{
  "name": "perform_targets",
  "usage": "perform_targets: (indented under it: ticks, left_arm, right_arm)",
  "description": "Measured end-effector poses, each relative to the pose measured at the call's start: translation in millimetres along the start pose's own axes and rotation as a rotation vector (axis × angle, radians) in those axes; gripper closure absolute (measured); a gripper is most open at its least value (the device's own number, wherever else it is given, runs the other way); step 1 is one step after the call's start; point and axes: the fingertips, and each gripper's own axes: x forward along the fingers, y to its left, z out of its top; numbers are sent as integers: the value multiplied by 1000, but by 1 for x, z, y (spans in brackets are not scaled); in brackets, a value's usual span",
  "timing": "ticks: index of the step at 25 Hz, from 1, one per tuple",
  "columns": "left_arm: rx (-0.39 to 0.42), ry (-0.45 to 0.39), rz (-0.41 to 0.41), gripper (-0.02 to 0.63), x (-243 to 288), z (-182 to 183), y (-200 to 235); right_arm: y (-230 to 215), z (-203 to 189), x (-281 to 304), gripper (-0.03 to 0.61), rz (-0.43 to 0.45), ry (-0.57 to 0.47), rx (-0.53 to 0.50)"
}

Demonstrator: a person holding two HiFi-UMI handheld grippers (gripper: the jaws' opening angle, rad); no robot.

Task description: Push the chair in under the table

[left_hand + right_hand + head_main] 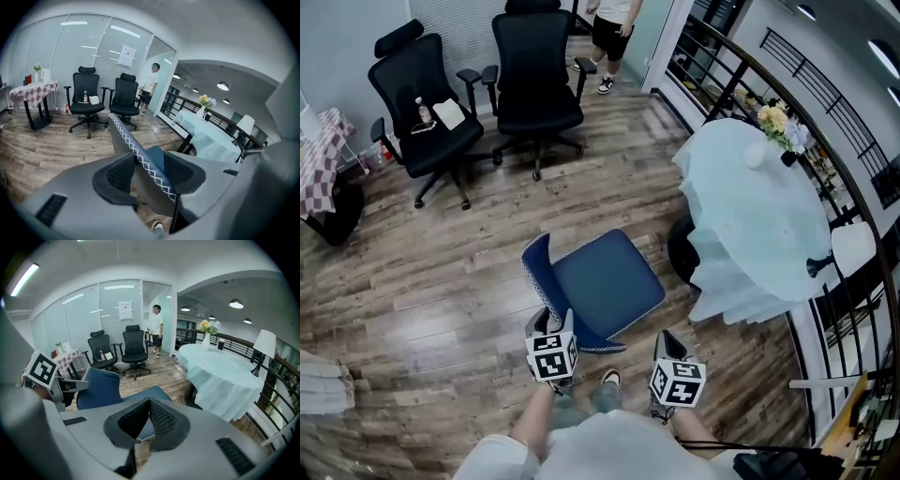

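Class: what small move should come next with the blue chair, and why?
Probably push the blue upholstered chair toward the round table draped in pale cloth: the left tool grips its backrest, and the chair stands apart from the table.

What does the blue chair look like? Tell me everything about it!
The blue chair has a padded, fabric-looking seat and a curved backrest, both edged with white criss-cross stitching. It stands upright on the wooden floor, apart from the cloth-covered table and not yet under it. Its legs are hidden. The left gripper appears clamped on the backrest's top edge.
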Motion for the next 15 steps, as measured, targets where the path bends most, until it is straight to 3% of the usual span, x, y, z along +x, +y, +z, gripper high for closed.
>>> perform_targets:
  ticks: [15]
  left_arm:
    - [6, 7, -10, 413, -1, -1, 0]
  right_arm:
    - [1, -4, 1, 560, 19, 1, 15]
